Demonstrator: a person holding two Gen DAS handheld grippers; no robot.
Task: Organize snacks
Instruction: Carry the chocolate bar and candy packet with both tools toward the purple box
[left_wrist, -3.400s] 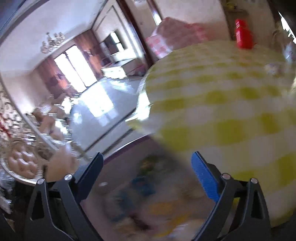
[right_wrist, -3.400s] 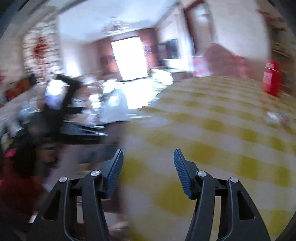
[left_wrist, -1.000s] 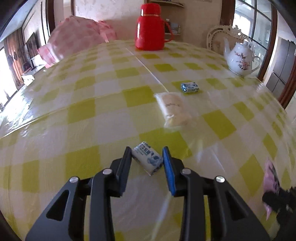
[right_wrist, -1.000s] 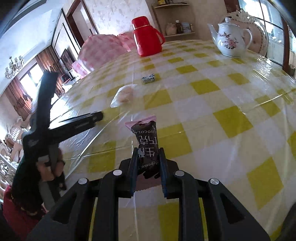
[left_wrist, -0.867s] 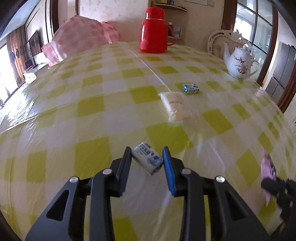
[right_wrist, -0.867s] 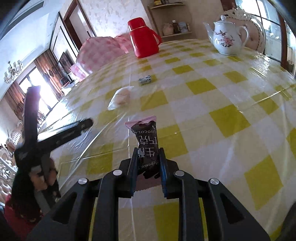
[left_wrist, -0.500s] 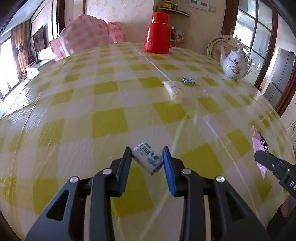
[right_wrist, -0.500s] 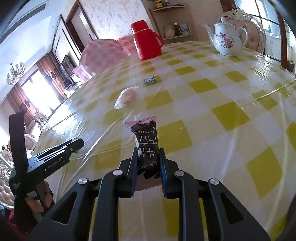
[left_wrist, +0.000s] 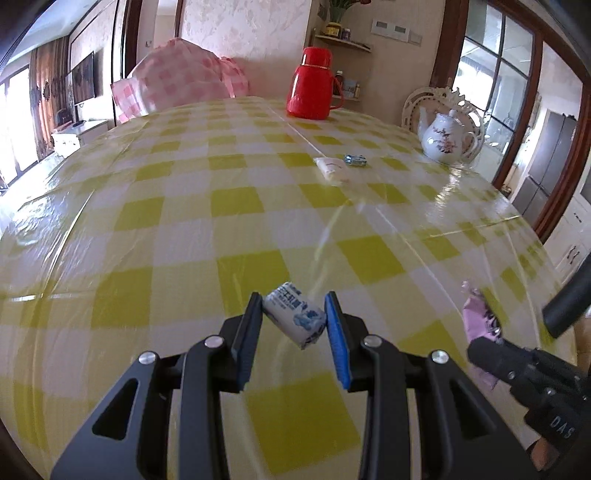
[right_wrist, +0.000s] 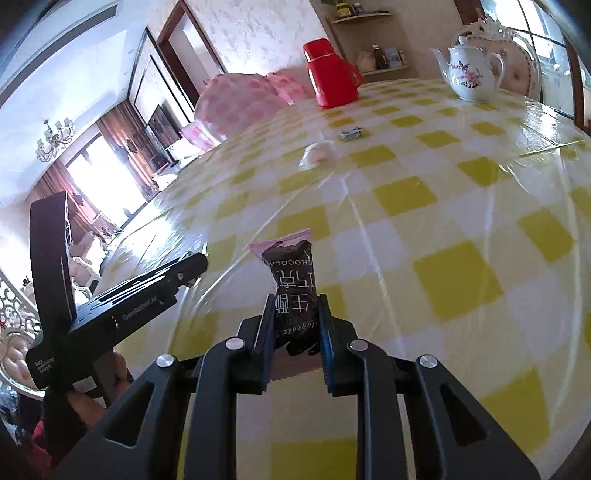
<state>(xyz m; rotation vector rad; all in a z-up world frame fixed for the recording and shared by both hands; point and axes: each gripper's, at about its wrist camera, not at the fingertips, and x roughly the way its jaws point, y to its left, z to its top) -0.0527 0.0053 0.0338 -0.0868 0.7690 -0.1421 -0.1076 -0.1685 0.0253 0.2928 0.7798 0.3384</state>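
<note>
Snacks number four: a small crinkly white-and-blue packet (left_wrist: 294, 318) pinched in the left gripper (left_wrist: 294, 325), a glossy dark chocolate bar (right_wrist: 294, 295) with a pink crimped end clamped in the right gripper (right_wrist: 294, 321), and a pale pouch (left_wrist: 333, 170) beside a tiny blue candy (left_wrist: 355, 160) lying far off on the plastic-covered yellow-checked tablecloth (left_wrist: 236, 199). One red thermos (left_wrist: 313, 88) and one floral teapot (left_wrist: 447, 138) stand at the far edge.
</note>
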